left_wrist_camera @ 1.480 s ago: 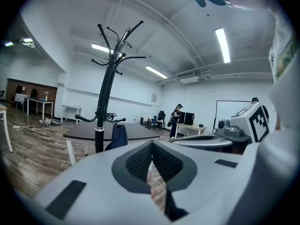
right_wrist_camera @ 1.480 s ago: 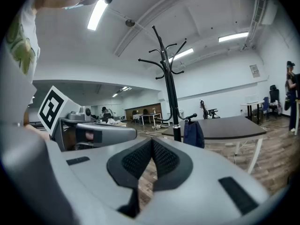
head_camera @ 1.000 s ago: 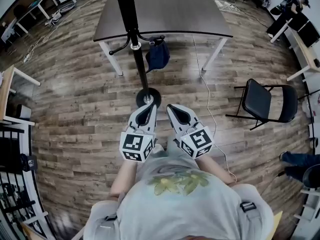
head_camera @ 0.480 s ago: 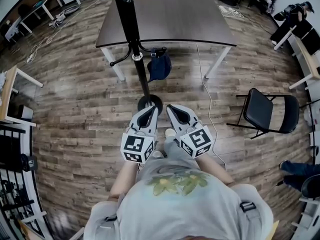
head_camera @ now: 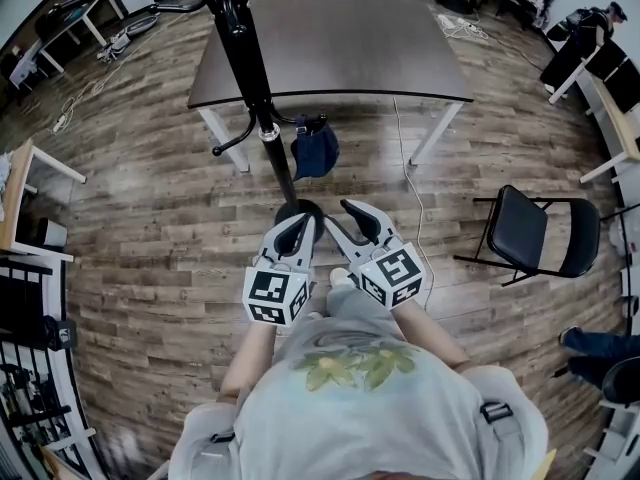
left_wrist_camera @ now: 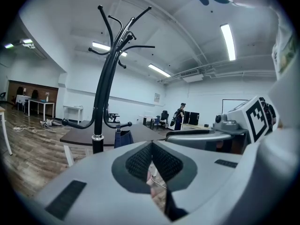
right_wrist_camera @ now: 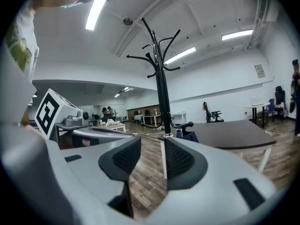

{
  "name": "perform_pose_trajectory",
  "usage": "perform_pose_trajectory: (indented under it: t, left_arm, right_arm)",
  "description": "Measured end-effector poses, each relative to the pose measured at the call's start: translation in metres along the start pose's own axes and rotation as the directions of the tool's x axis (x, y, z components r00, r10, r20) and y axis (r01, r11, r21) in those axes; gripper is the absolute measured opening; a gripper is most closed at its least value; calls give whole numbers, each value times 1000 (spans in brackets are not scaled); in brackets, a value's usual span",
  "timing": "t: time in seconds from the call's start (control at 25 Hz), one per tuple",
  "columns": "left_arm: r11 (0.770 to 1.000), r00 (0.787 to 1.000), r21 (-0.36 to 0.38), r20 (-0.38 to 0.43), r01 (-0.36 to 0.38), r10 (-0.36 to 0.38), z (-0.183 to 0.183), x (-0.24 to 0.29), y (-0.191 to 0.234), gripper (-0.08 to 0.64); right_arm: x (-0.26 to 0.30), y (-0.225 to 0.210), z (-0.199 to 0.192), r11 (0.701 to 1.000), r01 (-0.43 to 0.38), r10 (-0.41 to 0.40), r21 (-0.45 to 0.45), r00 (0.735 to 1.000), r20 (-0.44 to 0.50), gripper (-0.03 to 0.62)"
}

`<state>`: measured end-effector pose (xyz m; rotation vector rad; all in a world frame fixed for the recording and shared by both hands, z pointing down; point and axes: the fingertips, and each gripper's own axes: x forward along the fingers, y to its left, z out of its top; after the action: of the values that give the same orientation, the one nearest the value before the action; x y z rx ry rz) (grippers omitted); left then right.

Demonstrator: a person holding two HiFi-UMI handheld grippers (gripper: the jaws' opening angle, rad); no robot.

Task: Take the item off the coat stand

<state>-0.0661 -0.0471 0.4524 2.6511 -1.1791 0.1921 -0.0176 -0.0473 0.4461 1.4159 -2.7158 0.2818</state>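
A black coat stand (head_camera: 258, 103) rises from a round base (head_camera: 297, 211) on the wood floor, just ahead of both grippers. A dark blue item (head_camera: 314, 146) hangs from a low hook on its right side; it also shows in the left gripper view as the blue item (left_wrist_camera: 123, 138). My left gripper (head_camera: 299, 227) is shut and empty, pointing at the stand's base. My right gripper (head_camera: 345, 216) sits beside it, its jaws opening with nothing between them. In the right gripper view the stand (right_wrist_camera: 161, 86) stands straight ahead, the blue item (right_wrist_camera: 189, 135) beside the pole.
A dark brown table (head_camera: 330, 53) on white legs stands right behind the stand. A black folding chair (head_camera: 532, 226) is at the right, with a white cable (head_camera: 413, 183) running across the floor. Desks line the left edge; a person's legs (head_camera: 598, 320) show far right.
The right gripper's jaws have parted from shut. The view has drawn closer to the coat stand, whose pole now looms larger at the top left.
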Motion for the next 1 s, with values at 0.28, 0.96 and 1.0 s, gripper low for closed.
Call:
perform_pose_trajectory:
  t: [0.28,0.96,1.0]
  left_arm:
    - [1000,1000,0,-5,-10,10,5,22,11,15]
    - [999,999,8,-28,-35,35,8,56,37,15]
    - [999,999,4,-27,-36,36,9,58,38,15]
  right_arm:
    - [19,-27,3,1000,-2,1,-16,1000,-20,187]
    - [58,-73,-3,999,2,-6,-44,997,-76,239]
    - [60,-77,-3,999,2,-6,-44,997,-79,243]
